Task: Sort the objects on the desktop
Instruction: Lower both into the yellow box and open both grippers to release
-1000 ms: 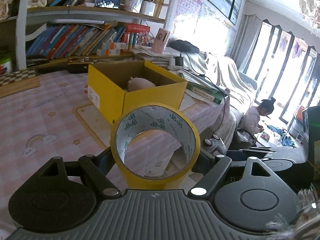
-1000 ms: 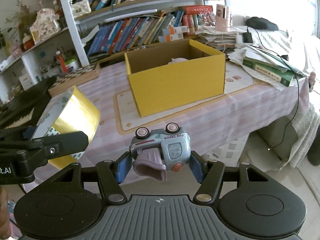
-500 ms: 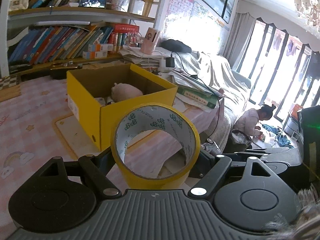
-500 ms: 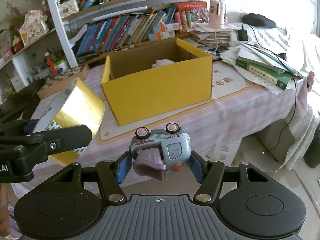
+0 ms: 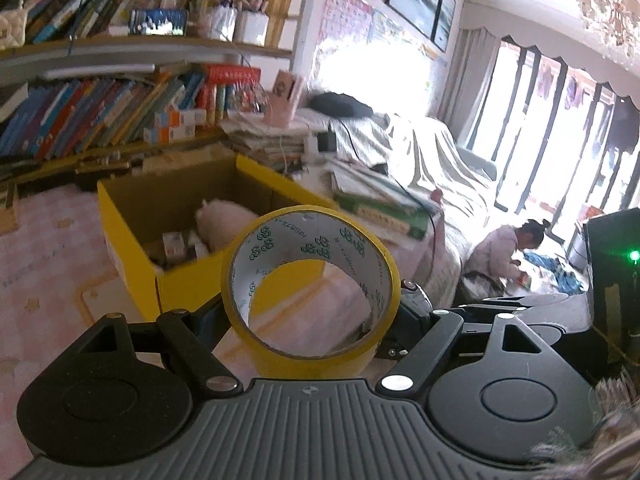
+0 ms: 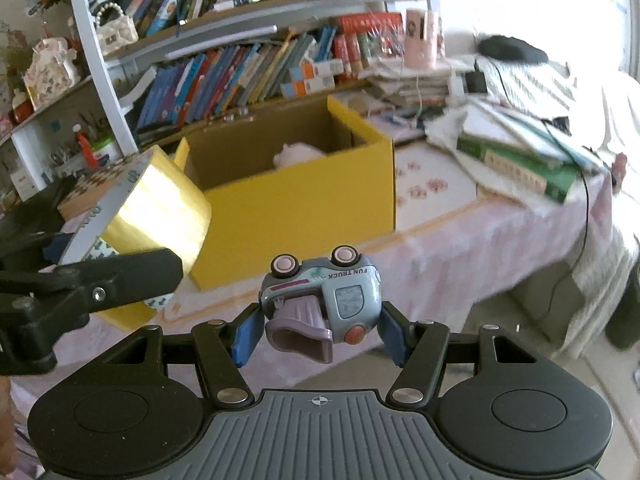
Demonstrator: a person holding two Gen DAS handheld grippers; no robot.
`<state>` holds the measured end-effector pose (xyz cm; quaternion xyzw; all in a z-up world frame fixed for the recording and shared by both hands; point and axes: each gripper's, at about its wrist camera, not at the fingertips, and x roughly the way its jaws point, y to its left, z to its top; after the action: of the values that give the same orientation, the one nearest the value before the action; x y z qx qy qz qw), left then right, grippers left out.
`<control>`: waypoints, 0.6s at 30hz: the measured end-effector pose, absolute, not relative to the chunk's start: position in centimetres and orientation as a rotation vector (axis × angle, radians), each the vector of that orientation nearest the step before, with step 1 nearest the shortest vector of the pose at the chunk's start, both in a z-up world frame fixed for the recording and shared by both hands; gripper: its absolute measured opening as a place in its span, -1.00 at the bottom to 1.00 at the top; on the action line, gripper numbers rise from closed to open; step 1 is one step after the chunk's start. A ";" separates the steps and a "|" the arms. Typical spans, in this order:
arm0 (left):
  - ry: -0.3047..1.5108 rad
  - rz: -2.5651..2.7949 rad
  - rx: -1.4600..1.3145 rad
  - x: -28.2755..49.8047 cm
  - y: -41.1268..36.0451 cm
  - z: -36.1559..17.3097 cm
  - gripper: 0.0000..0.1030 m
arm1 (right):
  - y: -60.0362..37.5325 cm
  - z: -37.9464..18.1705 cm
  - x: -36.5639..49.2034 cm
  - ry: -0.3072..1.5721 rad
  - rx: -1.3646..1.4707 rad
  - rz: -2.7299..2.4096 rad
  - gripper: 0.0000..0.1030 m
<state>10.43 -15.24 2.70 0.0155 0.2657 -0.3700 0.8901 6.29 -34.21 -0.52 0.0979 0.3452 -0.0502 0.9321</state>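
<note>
The tape roll point(image 5: 310, 284) is gripped by the left claw point(image 5: 310, 320), the toy truck point(image 6: 324, 292) by the right claw point(image 6: 320, 324); the yellow box point(image 6: 296, 200) lies ahead, seemingly nearer the left.

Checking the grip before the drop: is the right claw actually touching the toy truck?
Touching. The right wrist view shows the right claw with both blue pads pressed against the toy truck's sides.

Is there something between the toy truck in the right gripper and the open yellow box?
Nothing visible. Only bare tablecloth lies between the toy truck and the yellow box, whose top is open. The tape roll is off to the left.
</note>
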 end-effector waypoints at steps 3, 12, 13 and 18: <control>0.518 -0.738 0.027 11.4 -16.2 3.6 0.56 | -35.4 0.2 7.6 0.671 0.173 -0.079 0.22; 0.455 -0.607 0.032 15.5 -19.3 5.4 0.56 | -39.1 2.7 13.5 0.581 0.120 0.042 0.22; 0.454 -0.588 0.036 16.2 -19.7 5.4 0.56 | -39.3 3.0 14.2 0.573 0.112 0.056 0.22; 0.468 -0.505 0.061 19.5 -21.2 4.7 0.56 | -40.4 3.7 18.0 0.538 0.074 0.114 0.22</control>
<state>19.46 -21.18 4.68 0.0298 0.2294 -0.2474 0.9409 18.00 -40.42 3.65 0.0363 0.2656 0.0561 0.9618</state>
